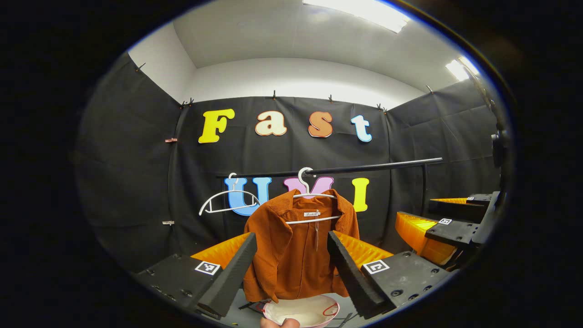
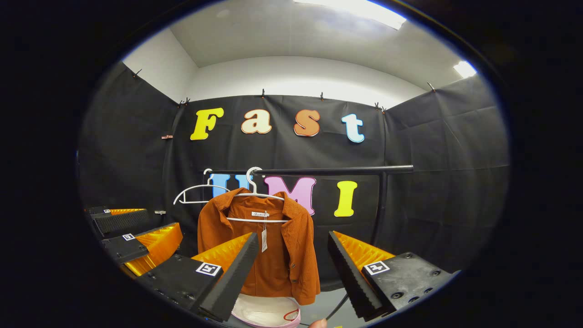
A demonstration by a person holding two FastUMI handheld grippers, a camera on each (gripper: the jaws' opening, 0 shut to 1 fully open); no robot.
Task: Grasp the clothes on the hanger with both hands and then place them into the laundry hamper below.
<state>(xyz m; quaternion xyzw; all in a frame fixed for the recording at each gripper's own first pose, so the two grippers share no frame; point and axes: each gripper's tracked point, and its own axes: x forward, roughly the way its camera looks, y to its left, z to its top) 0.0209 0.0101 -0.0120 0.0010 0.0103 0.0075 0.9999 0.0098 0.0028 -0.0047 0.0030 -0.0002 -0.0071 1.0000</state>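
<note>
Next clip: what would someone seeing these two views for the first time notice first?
The rust-orange corduroy jacket on a white hanger stands out, hanging from the black horizontal rail in the middle of the booth. An empty white hanger hangs beside it, and the white round hamper sits on the floor below. Both the left gripper and the right gripper are open and short of the jacket.
</note>
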